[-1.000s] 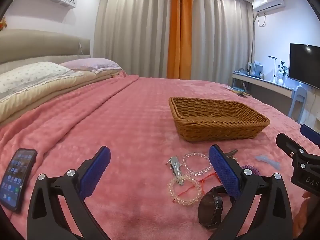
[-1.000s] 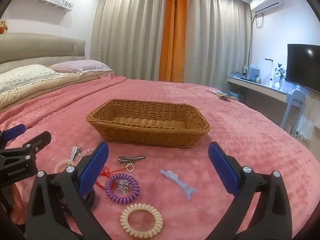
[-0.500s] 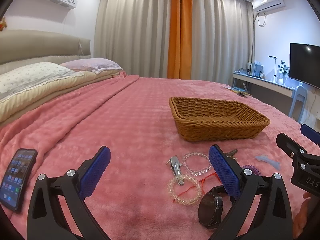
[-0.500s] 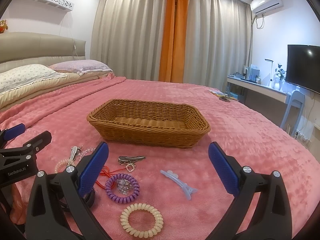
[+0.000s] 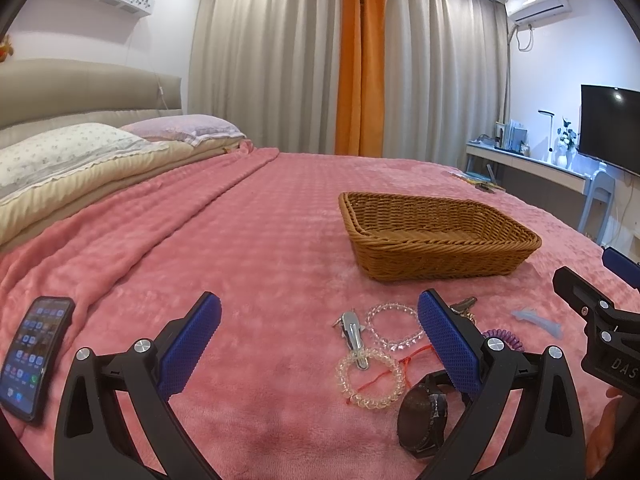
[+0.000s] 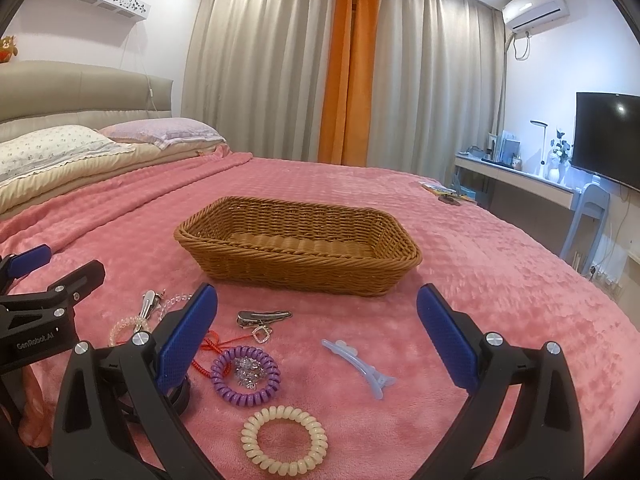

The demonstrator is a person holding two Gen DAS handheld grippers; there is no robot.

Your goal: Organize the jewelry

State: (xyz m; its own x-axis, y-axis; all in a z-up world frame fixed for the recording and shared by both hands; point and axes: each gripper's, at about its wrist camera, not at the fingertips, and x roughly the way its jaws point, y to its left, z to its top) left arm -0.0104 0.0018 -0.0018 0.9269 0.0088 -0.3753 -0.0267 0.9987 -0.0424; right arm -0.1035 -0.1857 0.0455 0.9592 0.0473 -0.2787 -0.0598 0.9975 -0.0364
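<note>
1. The left gripper (image 5: 320, 344) hangs over the pink blanket (image 5: 248, 248) with its jaws spread wide, holding nothing and touching nothing; its right blue pad (image 5: 448, 344) hides part of the jewelry behind it.
2. The right gripper (image 6: 316, 344) is likewise wide apart and empty, raised above the scattered pieces.
3. One wicker basket (image 6: 296, 280) sits on the blanket just beyond the jewelry, and nothing shows inside it.
4. Two clear beaded bracelets: one (image 5: 394, 328) nearer the basket, one (image 5: 370, 378) closer to the camera, with a red cord (image 5: 412, 360) trailing past the nearer one.
5. Two spiral hair ties: a purple one (image 6: 245, 376) (a small sparkly piece lies inside its ring) and a cream one (image 6: 284, 438) nearest the right camera.
6. Three hair clips: a silver one (image 5: 354, 332) touching the closer bracelet, a dark metal one (image 6: 262, 316) in front of the basket, and a pale blue one (image 6: 358, 362) lying apart to the right.
7. One dark watch (image 5: 422, 412) lies beside the left gripper's right finger.
8. One phone (image 5: 34, 352), screen lit, lies well apart at the blanket's left edge.
</note>
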